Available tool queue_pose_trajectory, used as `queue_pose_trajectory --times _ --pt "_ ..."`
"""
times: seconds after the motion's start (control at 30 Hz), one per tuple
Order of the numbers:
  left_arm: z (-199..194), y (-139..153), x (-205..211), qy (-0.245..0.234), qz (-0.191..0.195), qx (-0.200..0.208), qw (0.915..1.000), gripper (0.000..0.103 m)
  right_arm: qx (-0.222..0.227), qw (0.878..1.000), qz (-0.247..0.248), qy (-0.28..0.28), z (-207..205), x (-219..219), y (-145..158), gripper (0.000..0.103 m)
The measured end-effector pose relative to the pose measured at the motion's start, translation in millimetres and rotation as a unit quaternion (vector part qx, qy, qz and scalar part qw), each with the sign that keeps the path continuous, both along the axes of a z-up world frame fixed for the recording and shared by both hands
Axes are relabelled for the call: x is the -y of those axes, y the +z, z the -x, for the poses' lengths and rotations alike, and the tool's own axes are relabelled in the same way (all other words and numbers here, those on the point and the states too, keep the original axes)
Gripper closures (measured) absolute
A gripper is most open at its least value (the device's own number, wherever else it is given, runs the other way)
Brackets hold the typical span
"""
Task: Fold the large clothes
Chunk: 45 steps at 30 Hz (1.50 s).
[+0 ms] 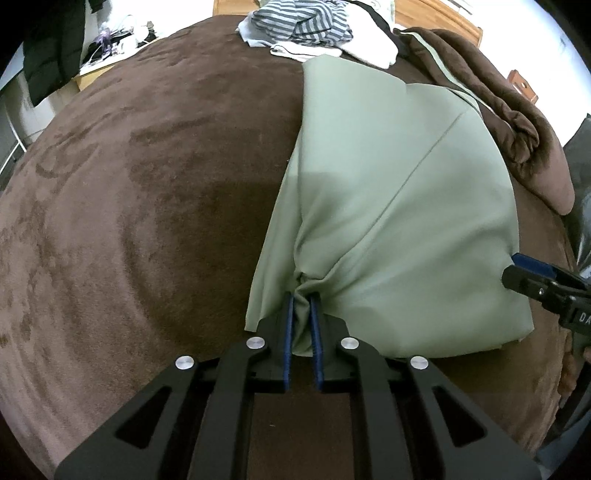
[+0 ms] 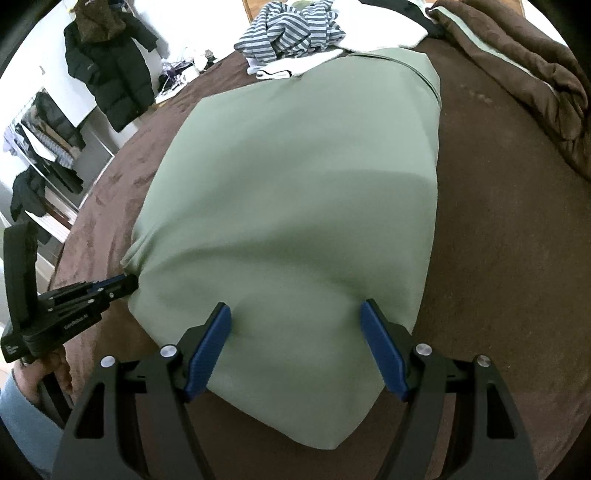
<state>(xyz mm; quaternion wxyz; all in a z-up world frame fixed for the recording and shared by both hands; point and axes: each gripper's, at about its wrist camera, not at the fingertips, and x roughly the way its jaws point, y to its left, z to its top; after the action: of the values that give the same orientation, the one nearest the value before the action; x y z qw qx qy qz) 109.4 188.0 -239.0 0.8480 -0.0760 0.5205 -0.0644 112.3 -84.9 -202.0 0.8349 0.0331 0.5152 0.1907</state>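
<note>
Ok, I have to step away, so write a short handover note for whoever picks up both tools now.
Left tool: shut on a bunched near edge of the green garment.
Right tool: open, pads either side of the garment's near end, not gripping.
Garment lies partly folded on the brown bedcover; striped clothes pile waits at the far end.
Left to do: probably grip with the right, complete the fold, then the pile.

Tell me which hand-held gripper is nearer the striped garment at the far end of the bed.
Neither clearly. The left hand-held gripper pinches the green cloth's near edge, the right straddles it; the striped garment lies far beyond both.
</note>
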Motion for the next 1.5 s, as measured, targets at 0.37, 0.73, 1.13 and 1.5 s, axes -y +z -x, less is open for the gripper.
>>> queue_pose_trajectory --times 0.37,0.73,1.13,1.5 --pt "-7.1 78.4 -0.8 -0.051 0.019 0.055 0.997 0.012 0.029 0.992 -0.104 -0.068 -2.8 34.2 41.2 0.019" --pt "-69.5 37.2 1.9 -0.069 0.125 0.0 0.9897 0.02 0.0 0.98 -0.159 -0.117 -9.4 75.9 12.5 0.018" --pt "-104.9 -20.6 -13.3 -0.06 0.181 -0.033 0.9811 0.023 -0.051 0.959 -0.247 -0.128 -25.2 86.1 -40.3 0.018" --pt "-119.5 -35.7 -22.3 -0.114 0.278 -0.024 0.9534 0.025 -0.043 0.949 -0.294 -0.103 -59.5 78.2 -48.1 0.017"
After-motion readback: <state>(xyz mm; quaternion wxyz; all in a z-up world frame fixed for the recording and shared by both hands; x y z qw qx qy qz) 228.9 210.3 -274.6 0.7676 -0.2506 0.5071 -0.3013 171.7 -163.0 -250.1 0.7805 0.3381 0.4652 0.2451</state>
